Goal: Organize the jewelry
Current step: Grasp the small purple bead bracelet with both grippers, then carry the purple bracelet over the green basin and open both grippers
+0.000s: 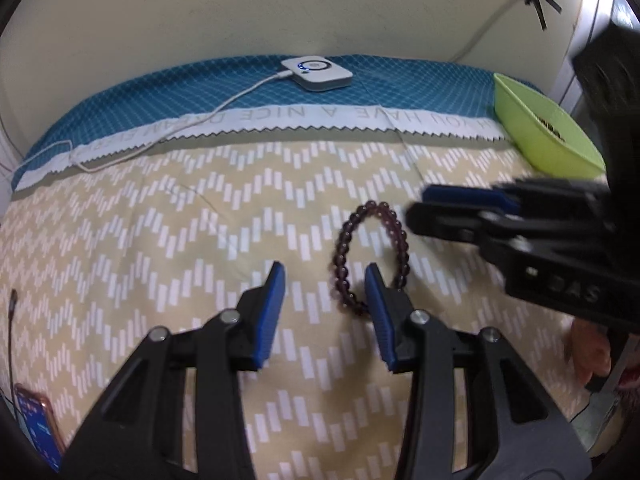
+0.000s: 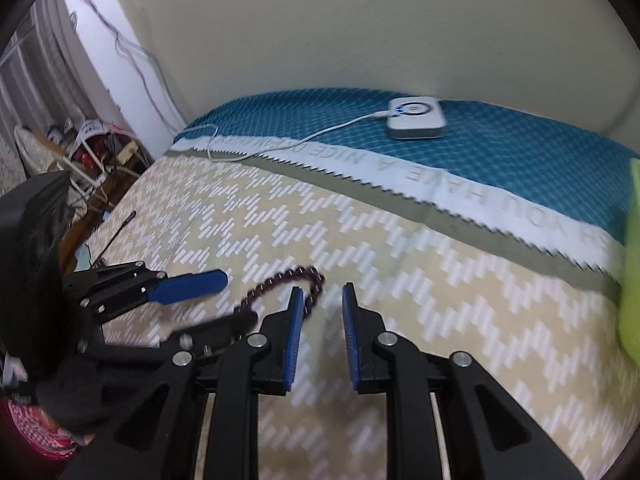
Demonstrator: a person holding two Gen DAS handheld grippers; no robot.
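Observation:
A bracelet [image 1: 347, 236] of dark purple beads lies in a loop on the yellow zigzag bedcover [image 1: 200, 240]. My left gripper [image 1: 325, 278] stands open over it, its right finger inside the loop and one strand of beads between the blue pads, not pressed. My right gripper [image 1: 418, 205] comes in from the right, close to the loop's far end. In the right wrist view the bracelet [image 2: 276, 280] lies just beyond the tip of the left finger of the right gripper [image 2: 322, 292], which is open and holds nothing. The left gripper [image 2: 240, 298] shows at the left.
A lime green bowl [image 1: 548, 136] sits at the bed's right edge, blurred in the right wrist view [image 2: 630, 260]. A white device [image 1: 318, 72] with its cable [image 1: 224, 108] rests on the blue cloth by the wall. A phone [image 1: 36, 424] lies at the near left.

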